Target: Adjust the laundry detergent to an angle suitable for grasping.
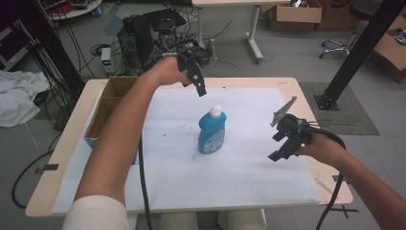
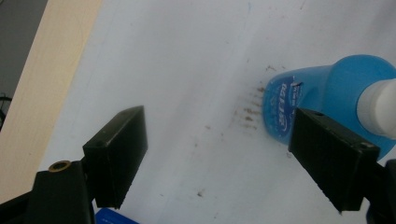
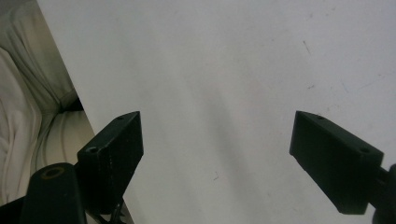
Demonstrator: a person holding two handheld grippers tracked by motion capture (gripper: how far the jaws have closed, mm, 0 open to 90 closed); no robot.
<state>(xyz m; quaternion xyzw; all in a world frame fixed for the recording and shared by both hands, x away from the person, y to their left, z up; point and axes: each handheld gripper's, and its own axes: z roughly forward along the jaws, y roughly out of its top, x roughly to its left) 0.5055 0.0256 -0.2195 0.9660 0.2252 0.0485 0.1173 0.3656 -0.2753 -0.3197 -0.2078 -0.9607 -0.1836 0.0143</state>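
Mid-sheet on the white paper-covered table (image 1: 249,187), an upright blue plastic bottle with white cap (image 1: 212,130) is standing while the left gripper (image 1: 200,87), jaws wide and empty, is hovering above it, risking toppling it if lowered off-centre.

From the left gripper view, the blue bottle (image 2: 327,100) is cut off by the right edge, and one black jaw covers its lower side; its white cap (image 2: 379,109) is blurred, and the label print is too soft to read. A blue scrap (image 2: 114,217) at the bottom edge is too cropped to identify. In the high view, the left forearm hides part of the cardboard box (image 1: 107,103), so its contents stay unseen. The small marks on the white sheet (image 1: 239,163) are too faint to make out.
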